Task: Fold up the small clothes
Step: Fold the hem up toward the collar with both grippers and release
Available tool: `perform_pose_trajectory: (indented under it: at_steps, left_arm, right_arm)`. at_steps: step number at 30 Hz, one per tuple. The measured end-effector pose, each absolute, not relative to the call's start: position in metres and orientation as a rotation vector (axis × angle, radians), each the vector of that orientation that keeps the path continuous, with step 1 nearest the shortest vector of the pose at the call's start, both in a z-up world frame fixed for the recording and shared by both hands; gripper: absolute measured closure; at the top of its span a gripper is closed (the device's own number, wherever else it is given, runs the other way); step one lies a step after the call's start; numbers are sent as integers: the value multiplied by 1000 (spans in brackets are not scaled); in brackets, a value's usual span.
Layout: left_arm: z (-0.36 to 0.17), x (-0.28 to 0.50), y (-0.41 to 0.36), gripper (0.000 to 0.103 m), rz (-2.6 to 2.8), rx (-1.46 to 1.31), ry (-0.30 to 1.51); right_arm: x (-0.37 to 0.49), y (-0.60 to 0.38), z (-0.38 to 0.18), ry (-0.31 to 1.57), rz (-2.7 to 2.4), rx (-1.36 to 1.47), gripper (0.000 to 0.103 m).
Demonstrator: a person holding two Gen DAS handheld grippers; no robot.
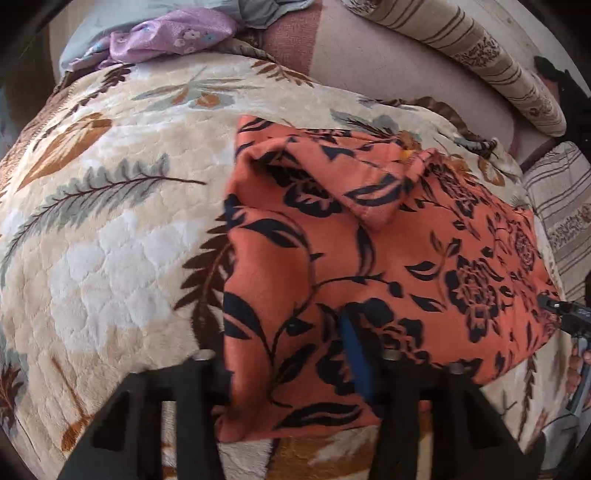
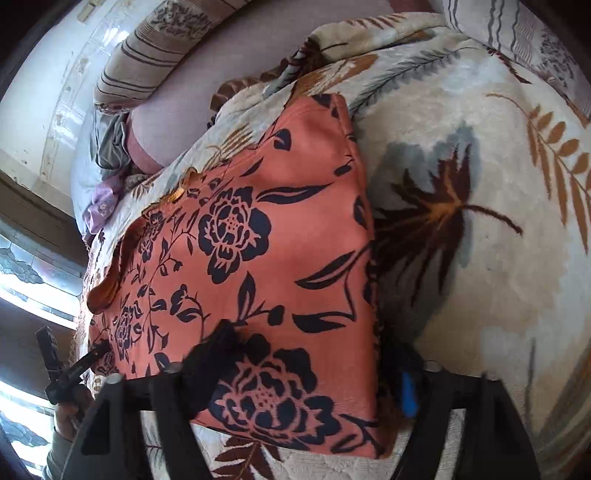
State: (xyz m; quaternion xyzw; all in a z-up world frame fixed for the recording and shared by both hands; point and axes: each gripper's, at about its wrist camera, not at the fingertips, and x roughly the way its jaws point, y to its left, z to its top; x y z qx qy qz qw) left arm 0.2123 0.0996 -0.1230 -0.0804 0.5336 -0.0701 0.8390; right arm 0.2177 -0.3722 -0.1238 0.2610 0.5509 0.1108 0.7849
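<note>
An orange garment with a black flower print lies folded on a cream leaf-patterned blanket; it also shows in the right wrist view. My left gripper sits at the garment's near corner, its jaws spread wide with cloth lying between and over them; a blue pad shows on the right finger. My right gripper sits at another corner, jaws spread around the cloth edge, blue pad visible. Each gripper shows small at the edge of the other's view, the right one and the left one.
A purple floral cloth and grey clothes lie at the blanket's far end. Striped bolsters line the pink couch back. A window is at the left of the right wrist view.
</note>
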Motion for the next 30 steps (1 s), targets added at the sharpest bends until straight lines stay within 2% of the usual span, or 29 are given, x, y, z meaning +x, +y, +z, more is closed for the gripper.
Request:
perform_pose_trajectory:
  at_steps: [1, 8, 10, 12, 13, 14, 15, 16, 17, 18, 23, 26, 30]
  left_arm:
    - [-114, 212, 98, 86, -109, -144, 1117]
    - [-16, 148, 109, 87, -170, -208, 935]
    - [-7, 110, 116, 86, -178, -228, 932]
    - [-21, 74, 123, 84, -186, -262, 972]
    - [-38, 57, 128, 78, -171, -281, 996]
    - [-61, 42, 133, 65, -145, -293, 1032]
    - [-89, 30, 136, 58, -100, -279, 1108]
    - [-116, 25, 139, 57, -43, -248, 1205]
    - [-125, 14, 143, 56, -59, -260, 1187]
    - [-117, 4, 144, 56, -72, -255, 1116]
    - [-79, 10, 146, 55, -30, -210, 1071]
    - [-68, 25, 133, 54, -75, -62, 1013]
    - [-75, 58, 103, 53, -161, 265, 997]
  right_arm:
    - [218, -369, -119, 1193, 237, 544, 85]
    - [182, -367, -33, 1101, 353, 526, 89]
    - [152, -370, -19, 1114, 391, 506, 89]
    - [118, -380, -25, 1147, 406, 527, 88]
    - [101, -385, -38, 1176, 402, 544, 85]
    - [84, -390, -56, 1205, 378, 541, 77]
    - [70, -394, -77, 1242, 354, 536, 57]
    - [56, -400, -103, 1307, 304, 534, 39]
    - [44, -405, -120, 1340, 263, 534, 24]
    - [32, -410, -116, 1257, 289, 549, 25]
    - [19, -428, -84, 1129, 229, 582, 25]
    - [28, -428, -68, 1089, 207, 558, 25]
    - [39, -412, -59, 1072, 226, 497, 25]
